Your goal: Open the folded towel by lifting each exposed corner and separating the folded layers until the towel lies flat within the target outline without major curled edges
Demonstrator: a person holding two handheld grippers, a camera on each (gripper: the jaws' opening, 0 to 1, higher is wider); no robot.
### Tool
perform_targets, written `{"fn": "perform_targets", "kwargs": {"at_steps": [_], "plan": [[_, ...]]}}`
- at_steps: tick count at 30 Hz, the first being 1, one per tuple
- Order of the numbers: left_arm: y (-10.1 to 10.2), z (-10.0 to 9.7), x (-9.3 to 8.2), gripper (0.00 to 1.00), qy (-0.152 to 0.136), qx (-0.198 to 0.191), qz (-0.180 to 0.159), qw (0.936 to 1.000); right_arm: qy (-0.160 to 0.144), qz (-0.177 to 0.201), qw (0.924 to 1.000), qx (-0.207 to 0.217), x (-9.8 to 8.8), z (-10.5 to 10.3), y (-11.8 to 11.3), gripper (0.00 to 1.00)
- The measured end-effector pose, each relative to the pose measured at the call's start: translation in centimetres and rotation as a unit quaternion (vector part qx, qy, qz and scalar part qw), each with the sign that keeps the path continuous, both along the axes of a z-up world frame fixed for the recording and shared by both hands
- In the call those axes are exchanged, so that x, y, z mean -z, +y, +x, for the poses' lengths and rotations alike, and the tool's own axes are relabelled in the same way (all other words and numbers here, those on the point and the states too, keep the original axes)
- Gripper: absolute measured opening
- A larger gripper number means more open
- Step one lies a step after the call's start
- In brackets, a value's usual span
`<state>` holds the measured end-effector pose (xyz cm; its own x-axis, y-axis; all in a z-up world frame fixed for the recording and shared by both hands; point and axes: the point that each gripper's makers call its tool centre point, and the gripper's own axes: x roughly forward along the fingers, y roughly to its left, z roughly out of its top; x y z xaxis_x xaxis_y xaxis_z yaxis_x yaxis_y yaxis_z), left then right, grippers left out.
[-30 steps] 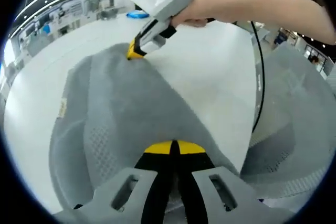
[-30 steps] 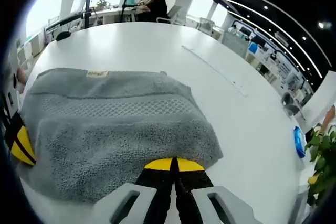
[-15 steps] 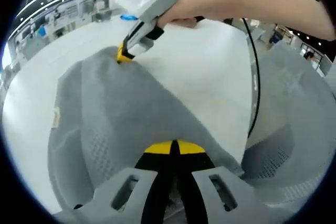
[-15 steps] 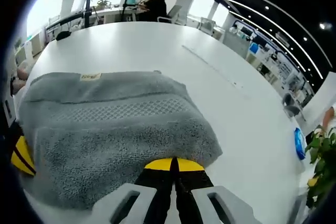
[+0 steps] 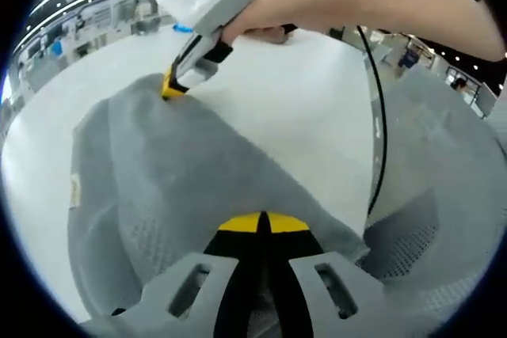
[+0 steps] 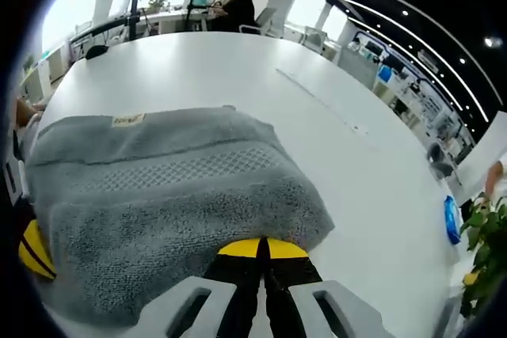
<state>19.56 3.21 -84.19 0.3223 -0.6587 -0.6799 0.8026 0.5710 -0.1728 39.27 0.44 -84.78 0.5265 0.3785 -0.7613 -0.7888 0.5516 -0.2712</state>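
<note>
- Two claws are gripping one grey towel (image 5: pixel 198 172), which is draped over the white surface (image 5: pixel 317 108). In the left gripper view, the left claw (image 5: pixel 261 231) is clenching the towel's near edge between its yellow-tipped jaws. The towel's long axis is running away from this claw toward the right claw (image 5: pixel 170 89), which is pinching the far corner, held by a person's hand (image 5: pixel 269 25). A black cable (image 5: pixel 382 116) is hanging beside it.
- In the right gripper view, the right claw (image 6: pixel 261 251) is clamping the towel (image 6: pixel 166 195) at its near edge; the towel is stretching leftward toward the left claw (image 6: pixel 36 249). A tan label (image 6: pixel 127 119) is sitting on the far edge, a blue object (image 6: pixel 452 218) near the surface (image 6: pixel 317 116) rim.
</note>
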Motion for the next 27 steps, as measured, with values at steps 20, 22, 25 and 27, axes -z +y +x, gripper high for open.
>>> {"fn": "perform_targets", "kwargs": {"at_steps": [20,22,25,27], "plan": [[-0.8,0.0,0.0,0.00,0.000,-0.004,-0.014,0.9999,0.002,0.005,1.0000,0.000,0.1,0.3,0.3,0.00],[-0.9,0.1,0.0,0.00,0.000,-0.002,-0.013,0.9999,0.002,0.004,1.0000,0.000,0.1,0.3,0.3,0.00],[-1.0,0.1,0.0,0.00,-0.001,-0.001,-0.013,0.9999,0.002,0.004,1.0000,0.000,0.0,0.4,0.4,0.00],[-1.2,0.1,0.0,0.00,0.000,0.002,-0.013,0.9999,0.001,0.003,1.0000,0.000,0.0,0.4,0.4,0.00]]}}
